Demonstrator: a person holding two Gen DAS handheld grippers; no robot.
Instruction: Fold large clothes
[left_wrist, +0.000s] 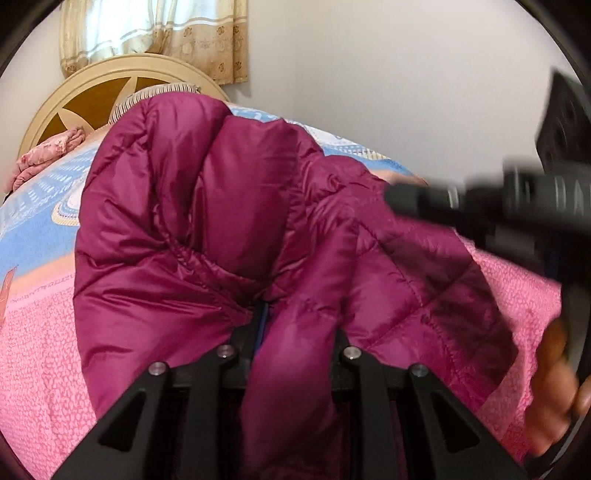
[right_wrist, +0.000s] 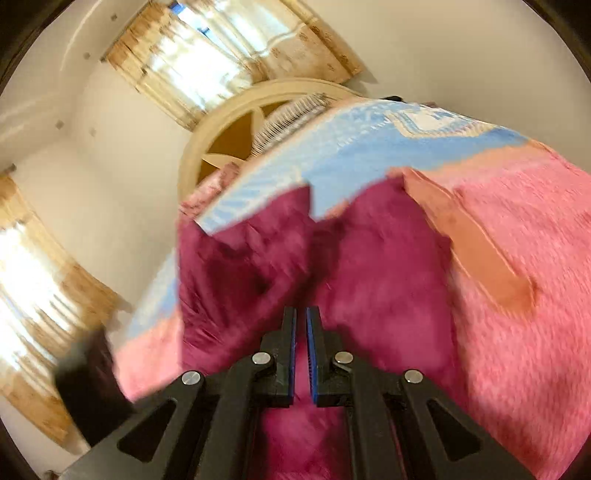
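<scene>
A magenta quilted puffer jacket (left_wrist: 221, 206) lies bunched on the bed. My left gripper (left_wrist: 295, 317) is shut on a fold of the jacket, which bulges over and hides the fingertips. In the right wrist view, which is motion-blurred, the jacket (right_wrist: 369, 258) lies below my right gripper (right_wrist: 301, 314). Its blue-padded jaws stand nearly together with a thin gap and nothing between them. The right gripper's body also shows blurred at the right edge of the left wrist view (left_wrist: 498, 203), above the jacket.
The bed has a pink and blue blanket (left_wrist: 44, 332) and a cream round headboard (left_wrist: 92, 85). A crumpled pink cloth (left_wrist: 48, 151) lies near the headboard. Curtained windows (right_wrist: 207, 62) and white walls stand behind. A hand (left_wrist: 554, 387) shows at the right edge.
</scene>
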